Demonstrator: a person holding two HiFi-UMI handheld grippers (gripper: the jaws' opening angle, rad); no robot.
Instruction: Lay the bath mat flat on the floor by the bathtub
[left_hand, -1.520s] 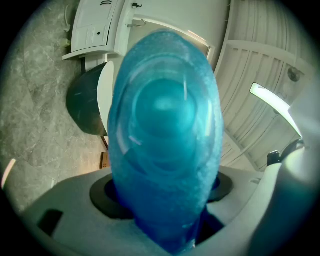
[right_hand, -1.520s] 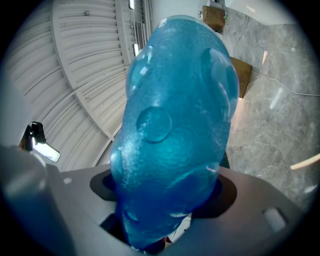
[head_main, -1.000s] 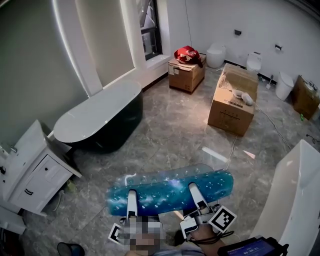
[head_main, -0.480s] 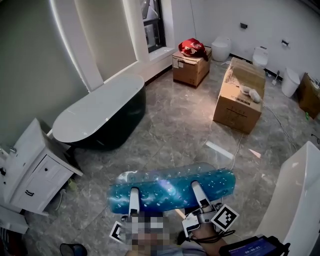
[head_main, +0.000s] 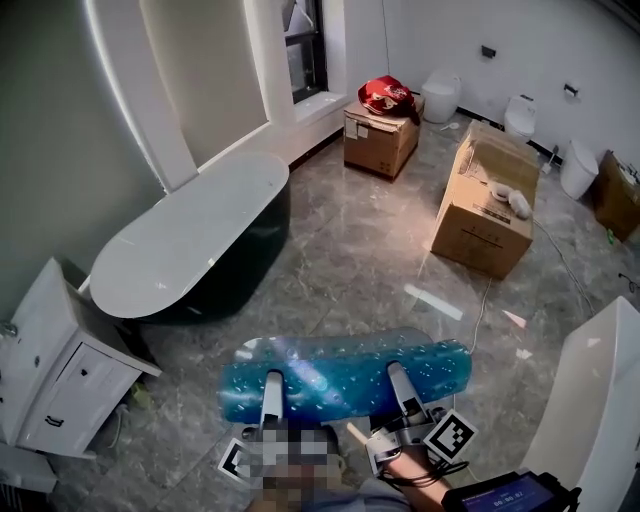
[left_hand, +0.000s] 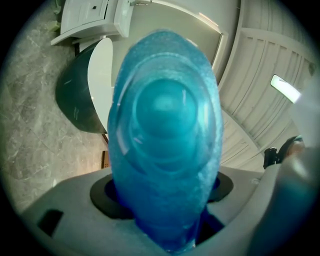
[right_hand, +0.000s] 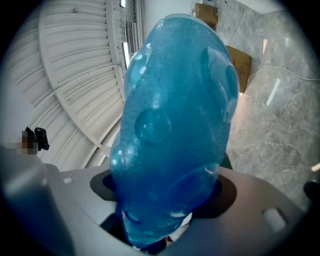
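Bath mat is staying rolled up into a long blue tube, just like a second ago, and both grippers are still holding it the same way. What is changing is the room around it. The dark bathtub with the white top is looking bigger and nearer in the head view now. The white cabinet is sliding off toward the left edge, and the cardboard boxes are sitting a bit higher and further right.

The roll is stretching from left to right across the bottom of the head view, with its right end sitting a little higher in the picture than its left end. It is hanging in the air above the grey stone floor, well apart from the bathtub.

The left gripper is pinching the roll a little way in from its left end. The right gripper is pinching it a little way in from its right end. Both are reaching forward across the roll. In each gripper view the blue roll is filling the gap between the jaws, which are standing wide around it and squeezing it on both sides.
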